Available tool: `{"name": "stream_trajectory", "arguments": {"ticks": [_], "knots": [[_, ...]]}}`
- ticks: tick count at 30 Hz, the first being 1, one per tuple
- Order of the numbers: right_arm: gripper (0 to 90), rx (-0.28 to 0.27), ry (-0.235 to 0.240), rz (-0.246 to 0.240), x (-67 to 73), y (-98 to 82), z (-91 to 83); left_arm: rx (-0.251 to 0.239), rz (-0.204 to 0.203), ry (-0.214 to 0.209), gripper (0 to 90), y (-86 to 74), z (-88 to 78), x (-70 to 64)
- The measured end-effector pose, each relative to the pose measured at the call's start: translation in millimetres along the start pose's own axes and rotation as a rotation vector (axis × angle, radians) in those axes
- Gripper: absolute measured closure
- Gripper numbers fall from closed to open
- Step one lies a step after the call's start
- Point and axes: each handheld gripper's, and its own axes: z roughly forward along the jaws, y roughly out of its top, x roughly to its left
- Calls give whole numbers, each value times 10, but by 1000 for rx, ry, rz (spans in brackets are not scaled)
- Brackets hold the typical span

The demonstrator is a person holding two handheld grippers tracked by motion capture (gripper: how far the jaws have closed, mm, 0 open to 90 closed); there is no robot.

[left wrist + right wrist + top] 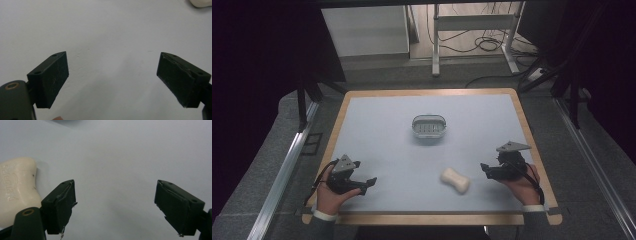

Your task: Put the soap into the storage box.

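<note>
High view: your table (377,120) is evenly lit from above, pale blue-grey, no glare. Both sides of the frame fall off into near black, with a purple cast at far left and right. The picture is soft overall and fine detail smears. The soap bar (455,180) throws only a faint shadow at its lower right.

Left gripper view: flat, washed-out light on the surface. The pads (51,80) in the lower corners look dark and slightly blurred. Weak shadow under each.

Right gripper view: dimmer, greyer toward the top edge. The soap bar (16,187) at left is soft-focused, its embossing barely legible.
</note>
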Motion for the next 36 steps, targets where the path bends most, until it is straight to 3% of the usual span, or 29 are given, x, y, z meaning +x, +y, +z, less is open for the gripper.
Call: {"name": "stream_trajectory", "arguments": {"ticks": [15, 20, 36], "knots": [[233, 36, 30, -110, 201, 307, -66, 1, -5, -5, 111, 1, -4, -11], [248, 42, 58, -108, 250, 376, -77, 1, -2, -5, 111, 1, -4, -11], [249, 132, 114, -151, 470, 490, -5, 0, -1, -8, 111, 0, -3, -11]]}}
